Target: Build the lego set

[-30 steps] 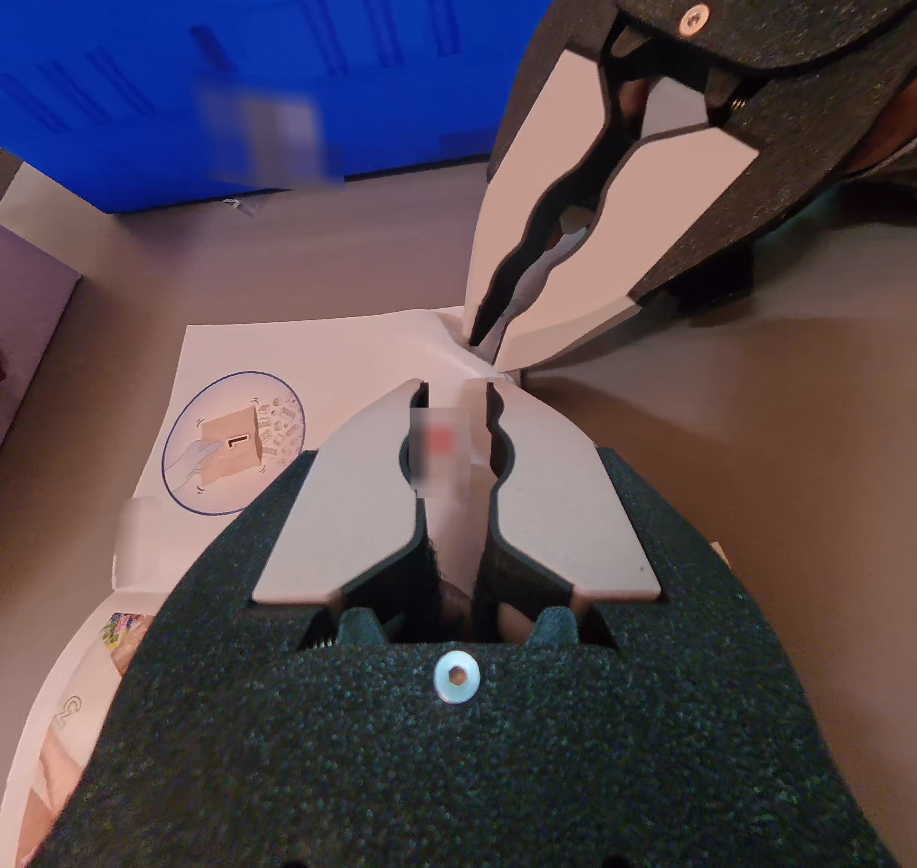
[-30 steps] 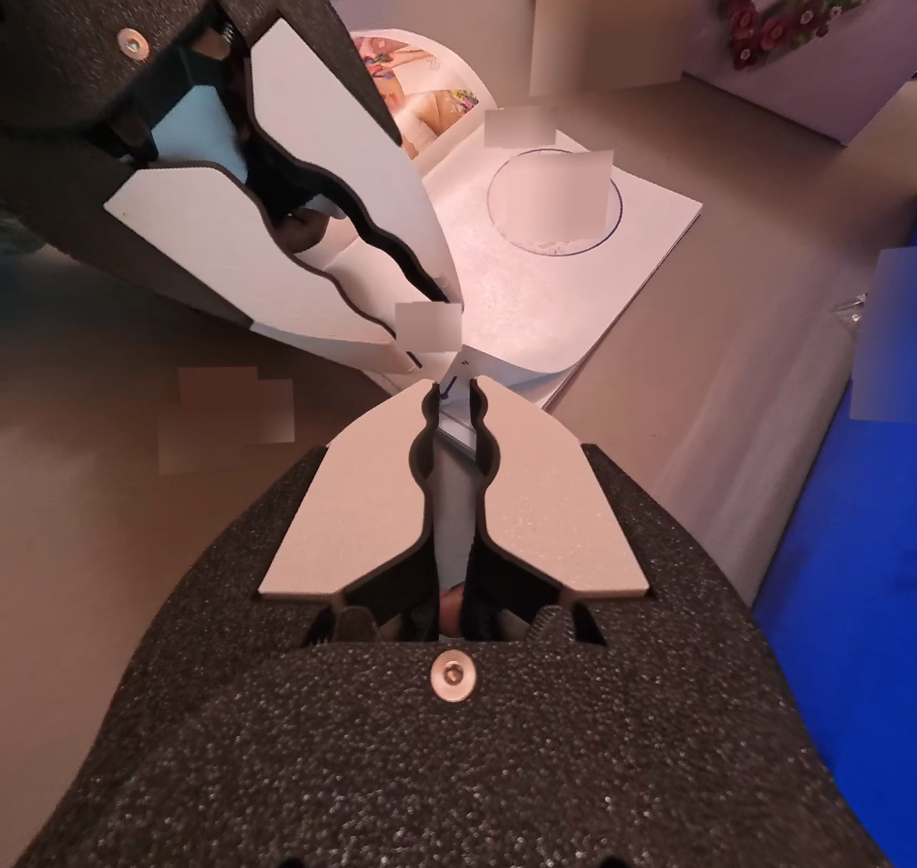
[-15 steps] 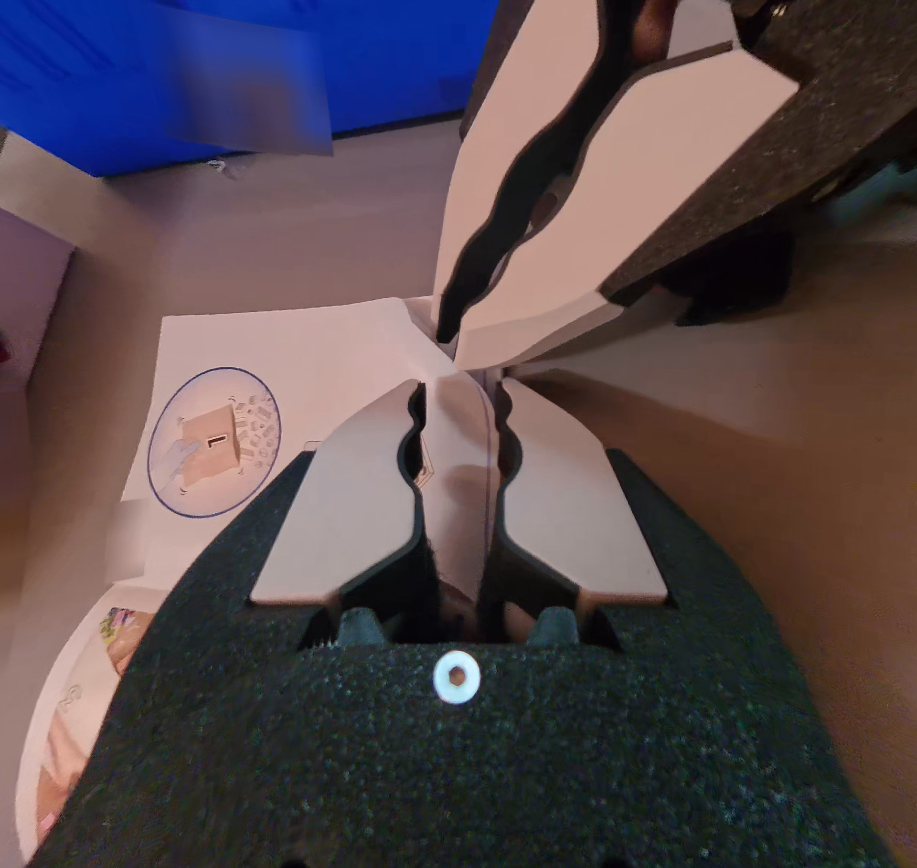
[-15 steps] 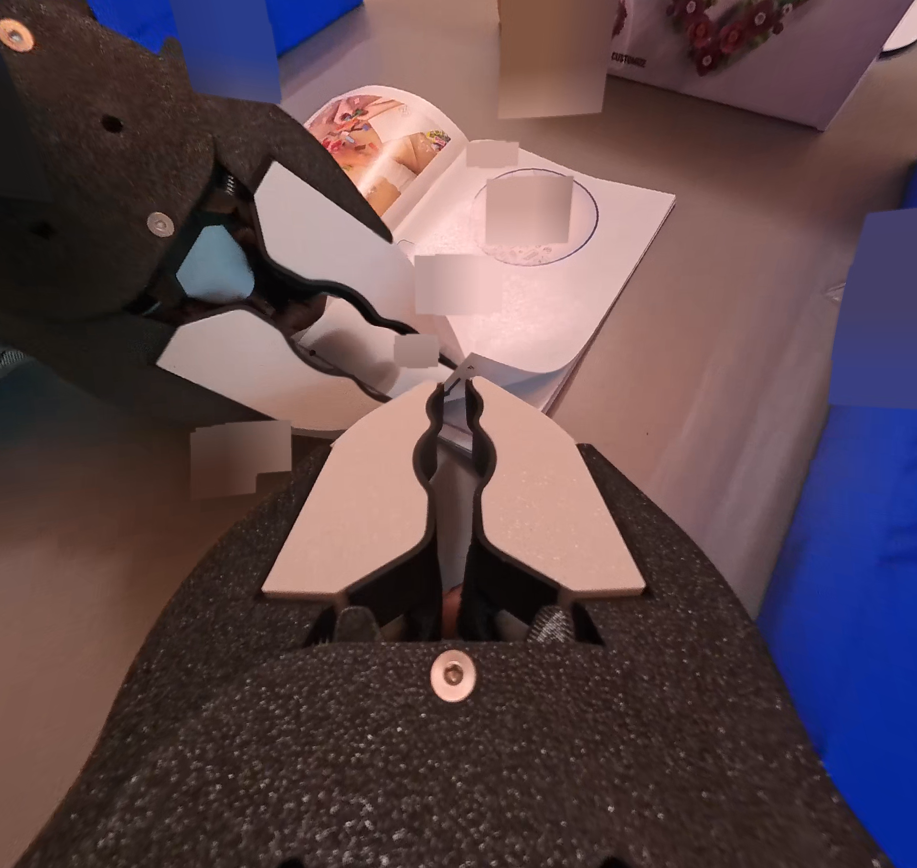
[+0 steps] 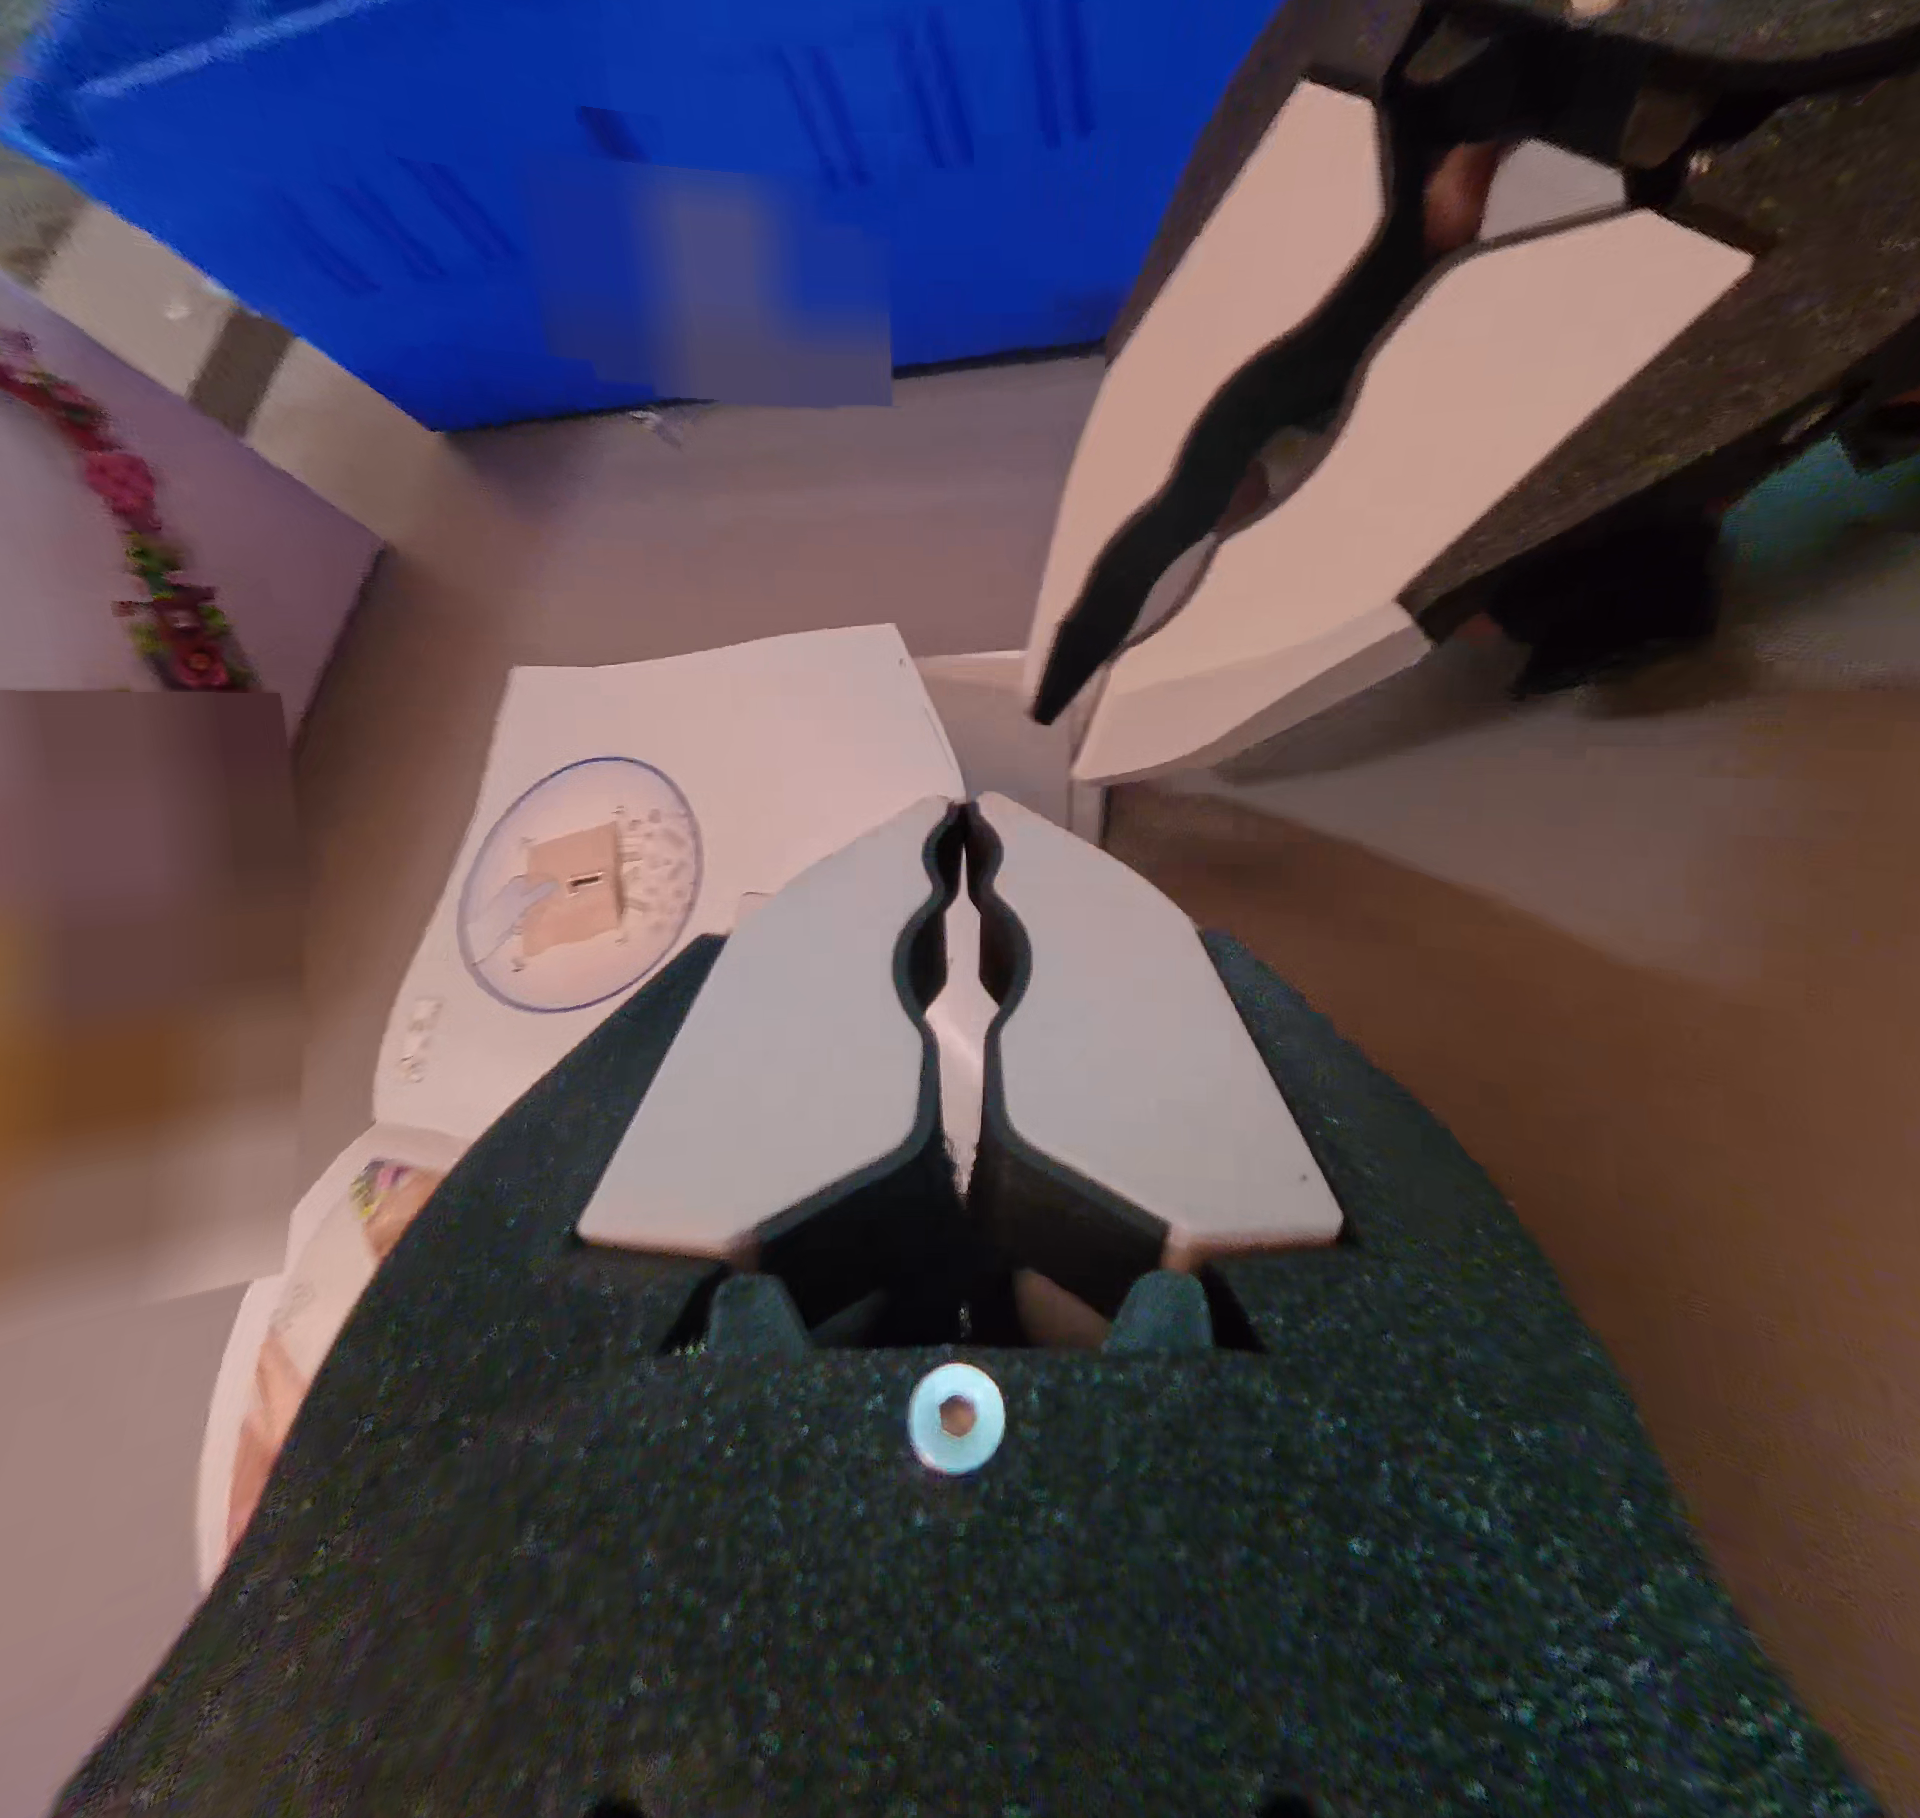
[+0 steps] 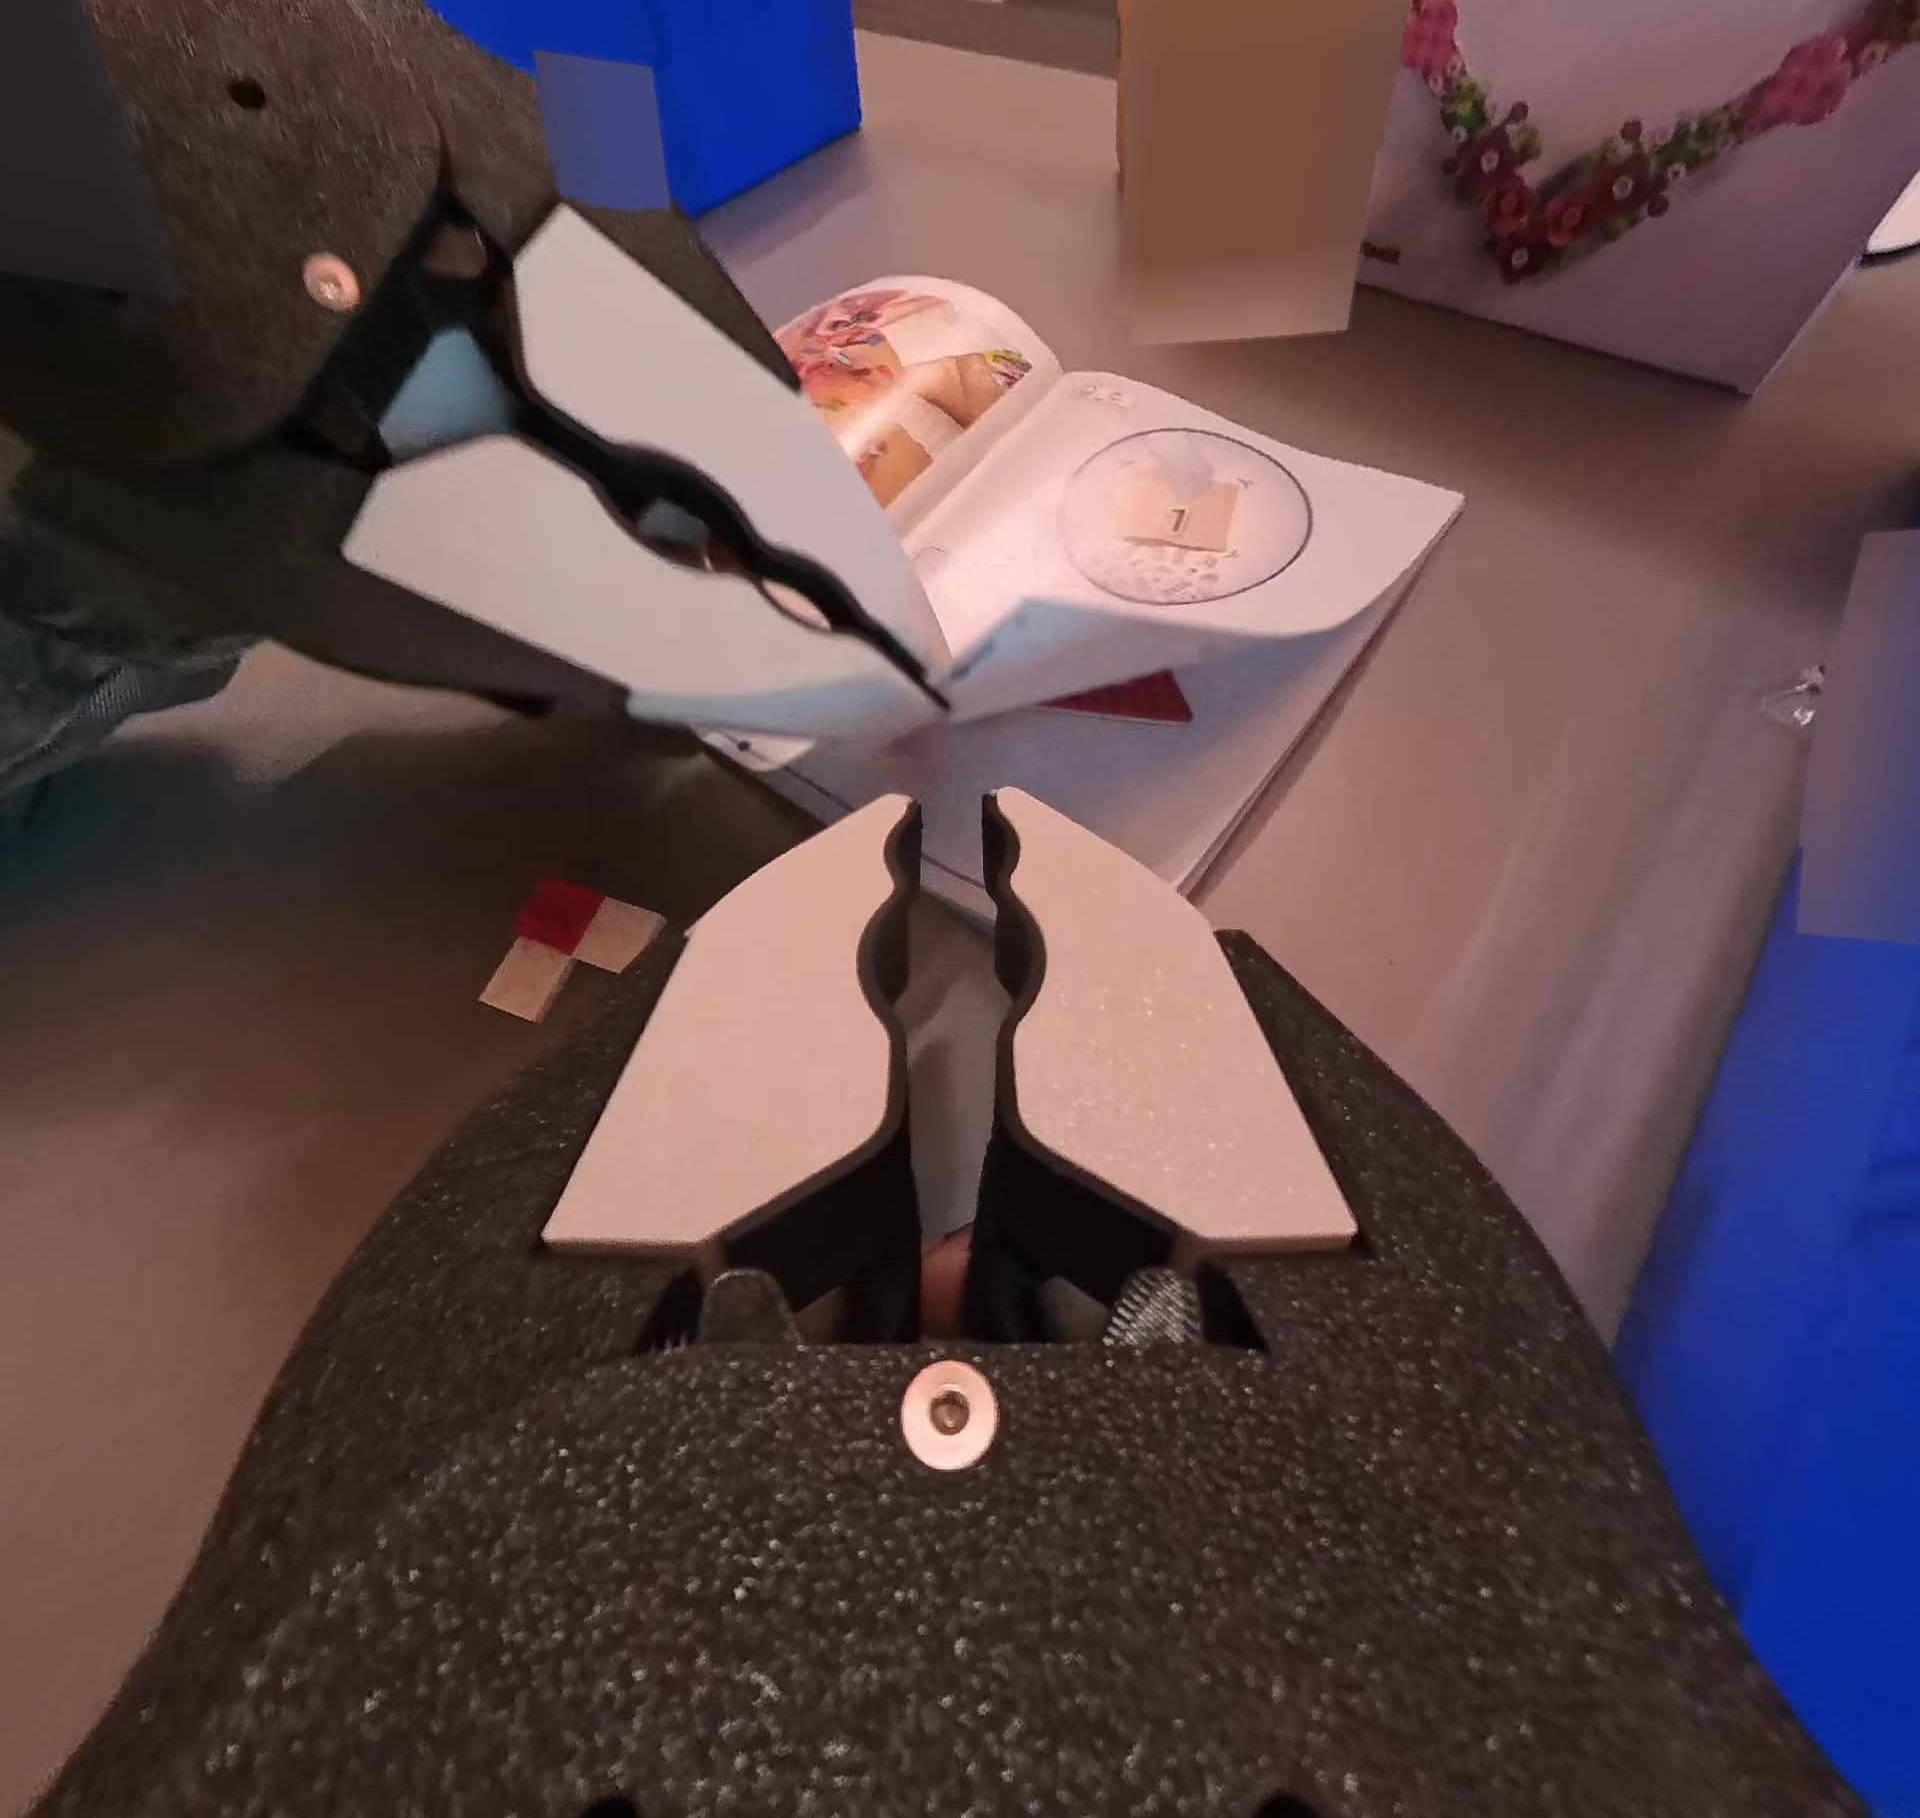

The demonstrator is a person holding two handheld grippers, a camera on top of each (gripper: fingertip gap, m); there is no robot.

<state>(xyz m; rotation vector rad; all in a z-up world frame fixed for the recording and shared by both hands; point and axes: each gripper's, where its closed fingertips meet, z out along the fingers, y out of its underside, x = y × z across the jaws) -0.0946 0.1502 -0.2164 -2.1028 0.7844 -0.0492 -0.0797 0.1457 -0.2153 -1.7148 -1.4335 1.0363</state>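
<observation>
Paper page [image 6: 1091,625] of open booklet [image 6: 1278,750] pinched at its corner in near-shut jaws of left gripper [image 6: 935,693], lifted, probably for turning; right gripper [image 6: 951,802] narrowly parted, empty; red-and-tan lego pieces [image 6: 571,937] lying on surface [image 6: 260,1145] alongside.

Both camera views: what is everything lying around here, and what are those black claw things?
booklet: 1, white, open on the table, one page lifted
tiles: a small cluster, red and beige, on the table left of the booklet
bin: 1, blue, behind the booklet
box: 1, white with a flower picture, far side
table: 1, grey-brown
left gripper: black with grey fingers, shut on the page corner
right gripper: same build, slightly open, empty, at the booklet's near edge
</observation>
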